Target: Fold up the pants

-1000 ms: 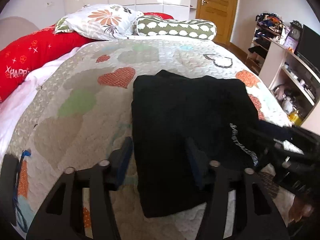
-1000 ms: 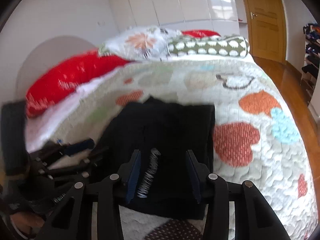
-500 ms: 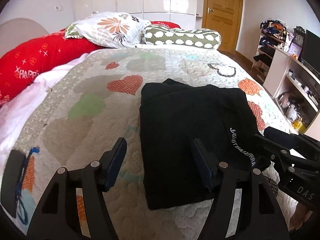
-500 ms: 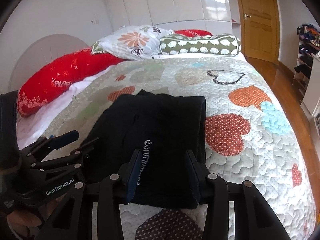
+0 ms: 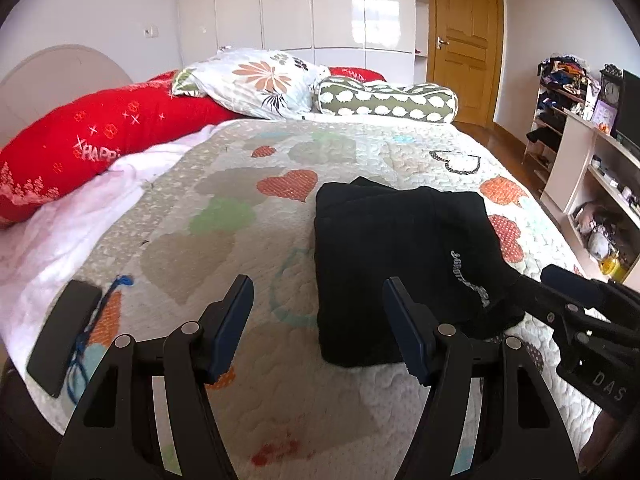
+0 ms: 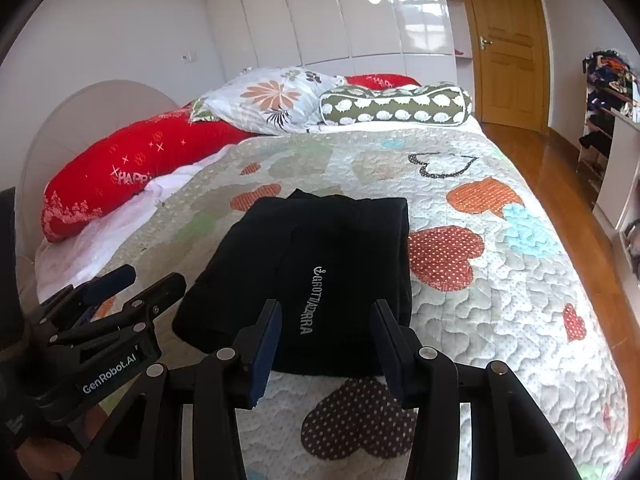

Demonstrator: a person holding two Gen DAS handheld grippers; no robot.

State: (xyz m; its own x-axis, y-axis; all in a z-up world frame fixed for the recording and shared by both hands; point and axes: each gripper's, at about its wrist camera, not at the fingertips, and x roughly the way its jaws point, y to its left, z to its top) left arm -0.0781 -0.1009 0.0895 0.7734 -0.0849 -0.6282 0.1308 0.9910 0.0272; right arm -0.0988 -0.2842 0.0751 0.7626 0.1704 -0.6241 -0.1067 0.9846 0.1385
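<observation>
black pants (image 6: 320, 264): folded flat on heart quilt (image 6: 500, 312) | left gripper (image 5: 318, 320): wide, empty | right gripper (image 6: 326, 344): parted, empty, above pants' near edge

bare quilt (image 5: 224, 240) left of pants (image 5: 392, 248), phone (image 5: 60, 336) at edge

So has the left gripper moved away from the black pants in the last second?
Yes. The left gripper has drawn back toward the quilt's near edge; the folded pants now lie farther ahead.

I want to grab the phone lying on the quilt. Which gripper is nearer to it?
Left. The left gripper hovers beside the black phone, over bare quilt. The right gripper is beyond it, over the folded pants.
</observation>
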